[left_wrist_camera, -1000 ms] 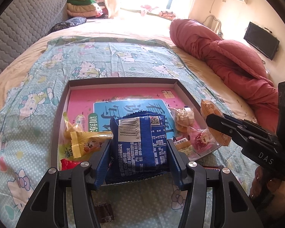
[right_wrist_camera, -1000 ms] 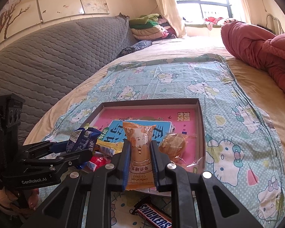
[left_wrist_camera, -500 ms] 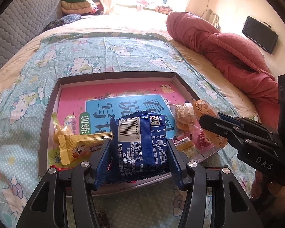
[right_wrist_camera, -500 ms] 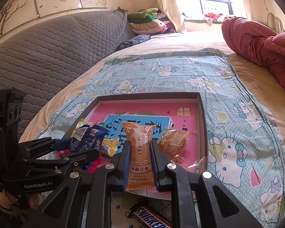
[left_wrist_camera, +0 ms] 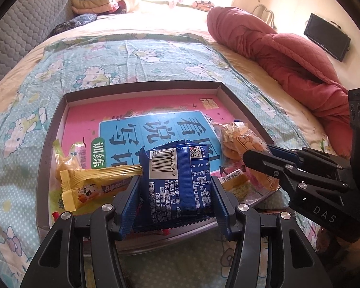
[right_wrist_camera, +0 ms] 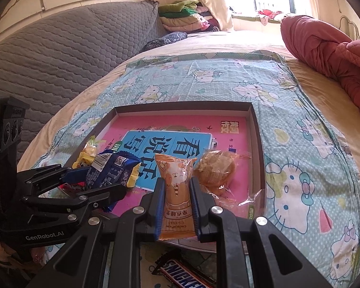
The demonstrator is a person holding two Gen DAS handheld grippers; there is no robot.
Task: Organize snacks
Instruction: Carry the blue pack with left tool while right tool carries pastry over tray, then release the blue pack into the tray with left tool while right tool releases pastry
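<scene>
A shallow brown box lid (left_wrist_camera: 141, 87) with a pink and blue printed floor lies on the bed. My left gripper (left_wrist_camera: 175, 189) is shut on a blue snack packet (left_wrist_camera: 177, 182), held just above the lid's near edge. My right gripper (right_wrist_camera: 177, 187) is shut on an orange snack packet (right_wrist_camera: 176, 192) over the lid's near right part. In the left wrist view the right gripper (left_wrist_camera: 259, 154) comes in from the right with that orange packet (left_wrist_camera: 252, 144). Inside the lid lie a yellow Alpenliebe candy bag (left_wrist_camera: 91, 184) at the left and a clear-wrapped pastry (right_wrist_camera: 216, 170) at the right.
A Snickers bar (right_wrist_camera: 187, 276) lies on the patterned sheet (right_wrist_camera: 300, 144) in front of the lid. A red quilt (left_wrist_camera: 288, 55) is bunched at the right. A grey padded headboard (right_wrist_camera: 48, 52) and folded clothes (right_wrist_camera: 182, 14) are at the back left.
Both grippers have sunk a little and moved forward over the lid with their packets still held. The lid looms larger in both views.
</scene>
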